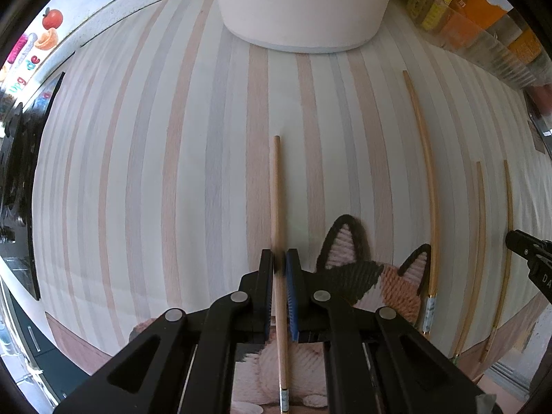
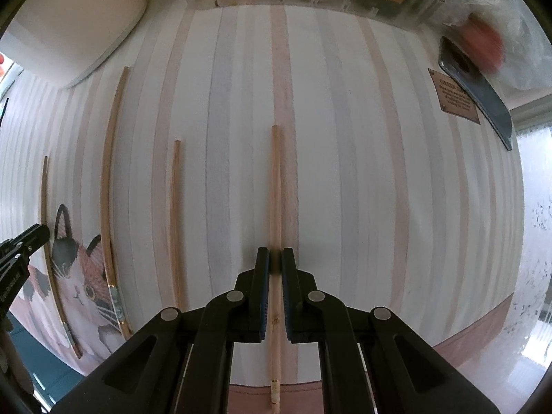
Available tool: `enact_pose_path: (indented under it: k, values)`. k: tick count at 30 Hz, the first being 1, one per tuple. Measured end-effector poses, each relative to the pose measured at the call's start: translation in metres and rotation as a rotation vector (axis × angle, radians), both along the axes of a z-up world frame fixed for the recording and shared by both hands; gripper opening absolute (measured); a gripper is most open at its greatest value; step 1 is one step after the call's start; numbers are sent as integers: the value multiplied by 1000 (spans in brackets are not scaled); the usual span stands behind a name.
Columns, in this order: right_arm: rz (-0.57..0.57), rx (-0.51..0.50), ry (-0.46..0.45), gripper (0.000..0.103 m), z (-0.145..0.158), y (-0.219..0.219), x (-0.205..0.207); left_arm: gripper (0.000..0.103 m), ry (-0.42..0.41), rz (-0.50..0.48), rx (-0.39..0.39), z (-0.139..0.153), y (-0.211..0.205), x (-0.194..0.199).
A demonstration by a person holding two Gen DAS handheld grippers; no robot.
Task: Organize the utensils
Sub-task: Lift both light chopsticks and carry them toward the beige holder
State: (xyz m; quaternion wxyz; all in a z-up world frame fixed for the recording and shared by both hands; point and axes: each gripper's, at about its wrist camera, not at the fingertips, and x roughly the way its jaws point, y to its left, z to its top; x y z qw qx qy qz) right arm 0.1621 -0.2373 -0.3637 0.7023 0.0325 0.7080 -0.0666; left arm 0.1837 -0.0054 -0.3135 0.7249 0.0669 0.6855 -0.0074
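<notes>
Left tongs point(image 1: 279, 262): clamped on one wooden chopstick point(image 1: 277, 207), which runs forward between the blue pads and lies along the striped mat point(image 1: 155, 172).

Right tongs point(image 2: 275, 258): clamped likewise on a second chopstick point(image 2: 275, 189), also lying lengthwise on the mat point(image 2: 379, 172).

Loose chopsticks, right wrist view: one just to the left of the held one point(image 2: 176, 224), a longer one further left point(image 2: 108, 172) (metal-banded at its near end), both parallel to it and apart from it.

Mat decoration: cat figure point(image 2: 79, 283) at the near edge, between the two tongs.

White container point(image 1: 303, 3): stands on the surface beyond the left tongs, well apart from the chopstick tip.

Clear rack of bottles point(image 1: 483, 24): along the far edge.

Dark phone point(image 2: 479, 89): far right corner.
</notes>
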Motion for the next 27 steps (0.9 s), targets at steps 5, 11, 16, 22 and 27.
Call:
enact_pose_path:
  k: [5,11,16,22,27]
  values:
    - [14,3,25,8,0,2,7,5,-3,-1,1,1,-1,3]
    - [33,3,46,9,-1,7,16,4,4,-21,13,-1,-5,4]
    - [29,-6,35,8,0,9,17,4,-10,-27,27,1,-9,1]
    - [-8,19,-27,7,8,5,1,4,-93,-56,8,34,-12,-8]
    - [-1,44,-110,7,35,7,-8,4,-181,-79,-28,78,-13,-15]
